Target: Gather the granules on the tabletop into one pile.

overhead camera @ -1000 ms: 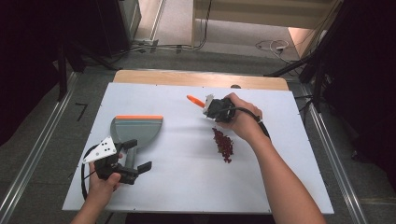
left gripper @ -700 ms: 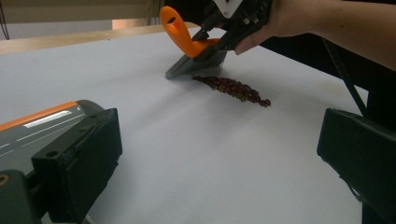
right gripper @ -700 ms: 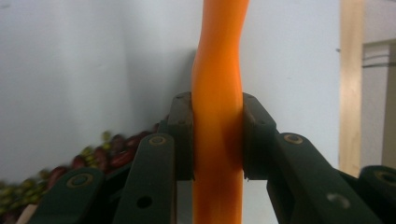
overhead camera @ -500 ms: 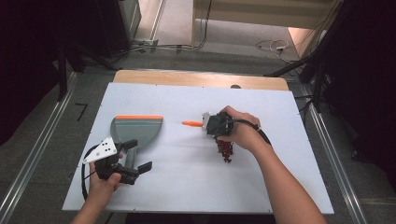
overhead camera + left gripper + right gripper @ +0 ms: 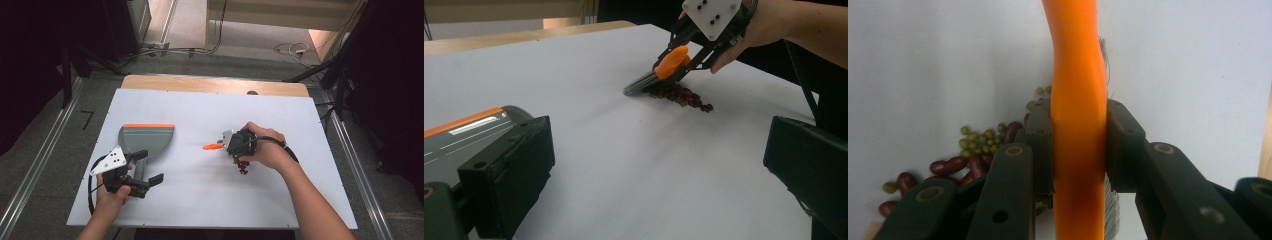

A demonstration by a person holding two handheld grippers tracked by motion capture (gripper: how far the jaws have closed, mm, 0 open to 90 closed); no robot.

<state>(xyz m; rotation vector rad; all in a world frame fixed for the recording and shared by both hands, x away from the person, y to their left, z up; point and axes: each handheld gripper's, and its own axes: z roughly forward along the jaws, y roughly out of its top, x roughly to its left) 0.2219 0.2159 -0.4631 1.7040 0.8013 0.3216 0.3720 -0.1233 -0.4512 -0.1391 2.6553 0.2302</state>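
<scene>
A grey dustpan (image 5: 147,137) with an orange lip lies at the left of the white table (image 5: 200,205). My left gripper (image 5: 149,167) stands open just behind it, one jaw beside the dustpan's handle (image 5: 469,135). My right gripper (image 5: 231,145) is shut on the orange handle of a small brush (image 5: 1080,125), whose tip (image 5: 212,146) points left. The brush bristles (image 5: 641,82) rest on the table against a small pile of red and green beans (image 5: 681,97). The beans (image 5: 968,160) lie under and left of the right jaws, partly hidden by the hand (image 5: 267,150) in the high view.
A wooden strip (image 5: 200,84) runs along the table's far edge. Metal rails (image 5: 35,170) flank the table on the floor at both sides. Cables (image 5: 290,49) lie on the floor beyond.
My right gripper has carried the brush from the far side toward me and leftward, over the beans, turning the brush tip to the left. The left gripper has stayed put.
</scene>
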